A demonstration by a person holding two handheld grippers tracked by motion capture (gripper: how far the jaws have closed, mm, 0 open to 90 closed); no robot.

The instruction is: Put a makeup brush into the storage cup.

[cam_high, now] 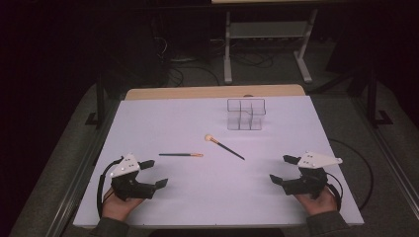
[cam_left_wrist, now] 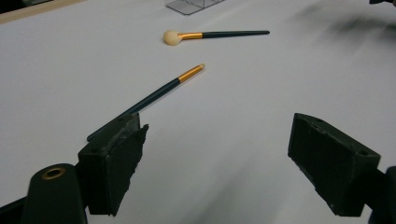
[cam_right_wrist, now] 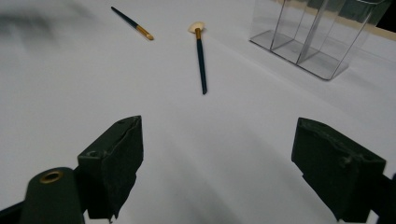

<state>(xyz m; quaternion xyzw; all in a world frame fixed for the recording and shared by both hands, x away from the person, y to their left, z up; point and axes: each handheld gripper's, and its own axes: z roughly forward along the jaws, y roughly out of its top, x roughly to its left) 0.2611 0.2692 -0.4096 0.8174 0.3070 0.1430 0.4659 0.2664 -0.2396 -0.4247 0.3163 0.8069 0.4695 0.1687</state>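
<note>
Your left gripper (cam_high: 154,174) and right gripper (cam_high: 284,170) rest spread at the desk's (cam_high: 148,123) near corners. No writing reads on either brush: thin brush (cam_high: 181,155), round-tipped brush (cam_high: 225,147)

The high view looked down across the desk (cam_high: 148,128); both gripper views sat low, sharing two brushes (cam_left_wrist: 159,88) mid-frame.

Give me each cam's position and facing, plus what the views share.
High view: above the near edge, looking forward and down; hands, left gripper, right gripper.
Left gripper view: rides that gripper, faces the thin brush; own jaws apart.
Right gripper view: faces the round-tipped brush and clear organizer; own jaws apart.
Shared: both brushes.
</note>
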